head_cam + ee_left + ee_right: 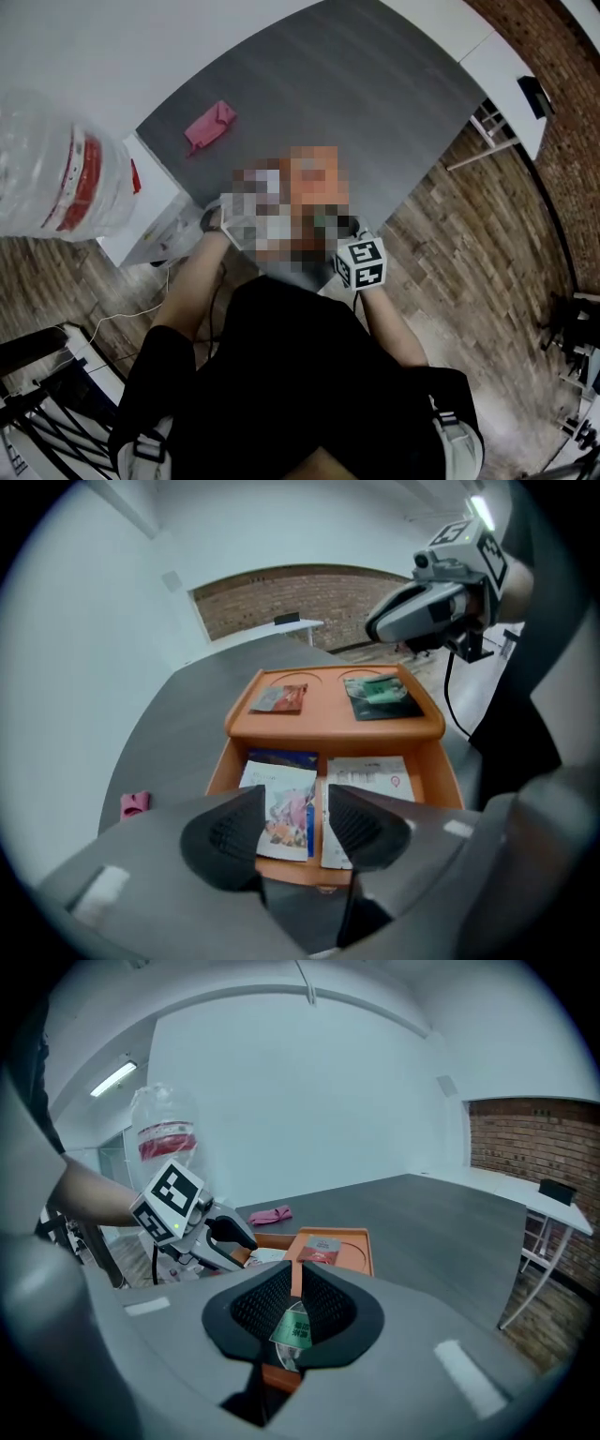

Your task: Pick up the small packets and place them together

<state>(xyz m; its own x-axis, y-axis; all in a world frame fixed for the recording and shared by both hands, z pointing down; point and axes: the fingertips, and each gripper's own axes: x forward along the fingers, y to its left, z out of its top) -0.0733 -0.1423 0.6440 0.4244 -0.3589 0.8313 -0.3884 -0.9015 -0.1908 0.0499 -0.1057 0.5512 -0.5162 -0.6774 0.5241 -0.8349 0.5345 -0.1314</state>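
An orange tray (333, 731) stands on the grey table. Its upper shelf holds a reddish packet (278, 698) on the left and a dark green packet (380, 697) on the right. In the lower compartments lie a colourful packet (283, 803) over a blue one, and a white packet (370, 778). My left gripper (295, 801) hovers open above the colourful packet, touching nothing. My right gripper (296, 1274) stays beside the tray, shut on a green packet (292, 1327). In the head view a mosaic patch hides the tray.
A pink cloth (210, 125) lies on the table (356, 84) beyond the tray. A large clear water bottle (56, 178) stands at the left on a white unit. A white folding desk (548, 1211) and a brick wall are at the right.
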